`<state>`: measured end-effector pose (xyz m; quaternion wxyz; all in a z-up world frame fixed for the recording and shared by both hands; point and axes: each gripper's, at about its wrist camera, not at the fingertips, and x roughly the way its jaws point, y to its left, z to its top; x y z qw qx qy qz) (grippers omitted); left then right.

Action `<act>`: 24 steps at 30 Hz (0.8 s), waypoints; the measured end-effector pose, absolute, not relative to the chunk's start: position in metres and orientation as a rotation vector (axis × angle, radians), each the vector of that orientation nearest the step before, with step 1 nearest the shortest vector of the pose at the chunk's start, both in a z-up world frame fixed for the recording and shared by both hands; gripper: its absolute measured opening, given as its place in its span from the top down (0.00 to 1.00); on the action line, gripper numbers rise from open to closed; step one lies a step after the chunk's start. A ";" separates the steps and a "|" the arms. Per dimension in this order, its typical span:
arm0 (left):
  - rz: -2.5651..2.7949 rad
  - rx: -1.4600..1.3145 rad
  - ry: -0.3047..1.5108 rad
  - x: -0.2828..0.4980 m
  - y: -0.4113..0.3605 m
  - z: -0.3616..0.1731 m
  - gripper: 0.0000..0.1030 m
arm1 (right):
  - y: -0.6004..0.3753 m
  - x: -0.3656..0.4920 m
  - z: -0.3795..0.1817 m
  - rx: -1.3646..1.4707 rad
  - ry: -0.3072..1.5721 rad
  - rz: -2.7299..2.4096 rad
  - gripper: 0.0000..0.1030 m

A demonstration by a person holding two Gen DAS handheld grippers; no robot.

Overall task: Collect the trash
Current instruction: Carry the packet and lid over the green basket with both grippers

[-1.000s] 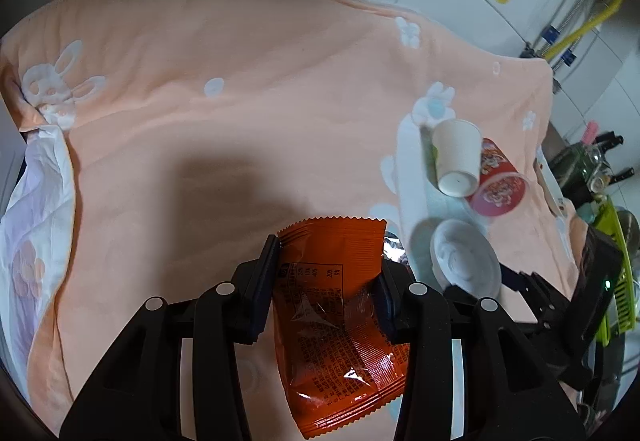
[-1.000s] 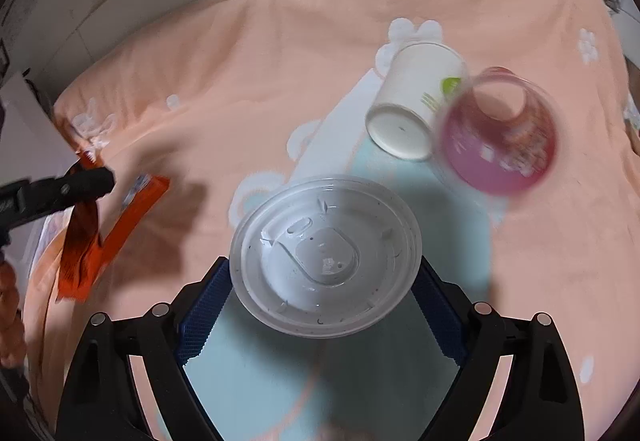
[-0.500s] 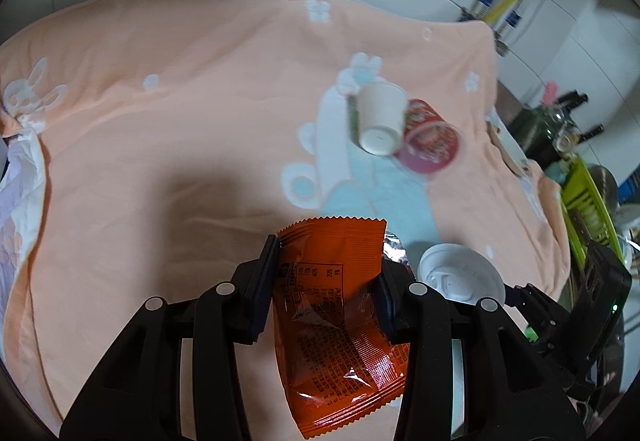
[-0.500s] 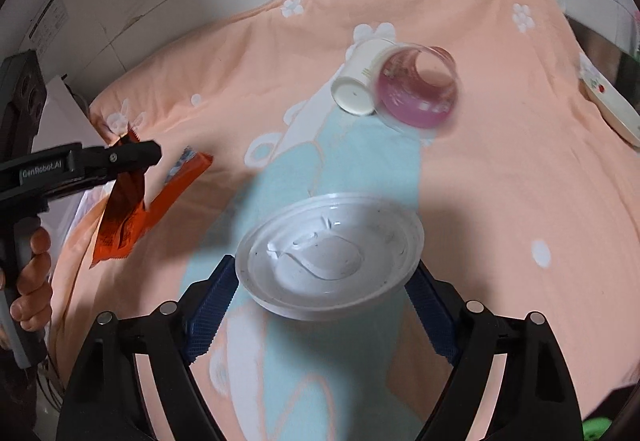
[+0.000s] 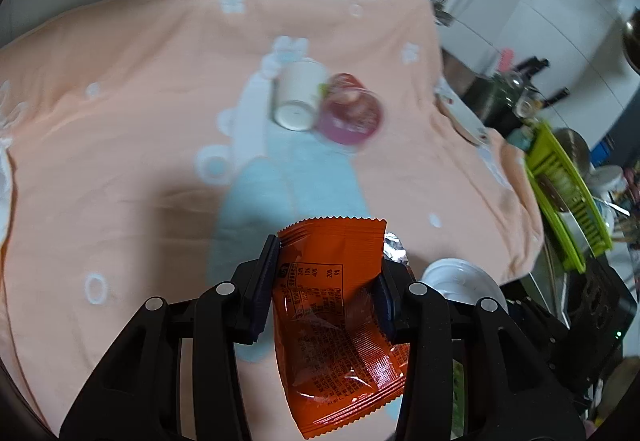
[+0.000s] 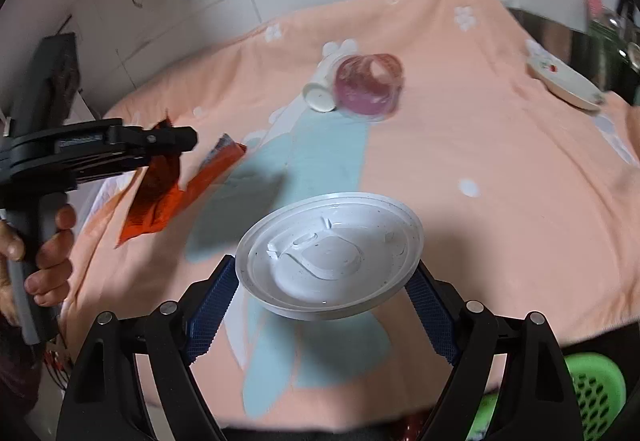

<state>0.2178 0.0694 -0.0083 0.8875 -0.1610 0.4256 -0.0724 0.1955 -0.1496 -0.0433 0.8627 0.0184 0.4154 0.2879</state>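
So your left gripper (image 5: 326,281) is clamped tight on the orange wrapper (image 5: 340,325), your right gripper (image 6: 326,281) holds the white lid (image 6: 330,261) in wide jaws, both above the blanket (image 6: 480,161), near its cups (image 6: 360,85).

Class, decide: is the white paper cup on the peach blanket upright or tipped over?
Tipped over: the white paper cup lies on its side on the peach blanket, round base facing the camera.

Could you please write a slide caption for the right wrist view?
Right gripper clamps a round white plastic lid above the peach towel; left gripper holds an orange snack wrapper.
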 end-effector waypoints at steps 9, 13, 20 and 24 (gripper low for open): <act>-0.298 -0.281 0.902 0.206 0.001 -0.005 0.59 | -0.235 0.137 -0.032 0.063 0.835 0.481 0.22; -0.373 -0.263 0.922 0.200 -0.034 -0.010 0.59 | -0.280 0.116 -0.038 0.059 0.851 0.374 0.22; -0.456 -0.220 0.958 0.194 -0.083 -0.021 0.59 | -0.353 0.092 -0.067 0.128 0.916 0.187 0.21; -0.498 -0.195 0.981 0.189 -0.107 -0.028 0.59 | -0.387 0.085 -0.084 0.220 0.950 0.112 0.21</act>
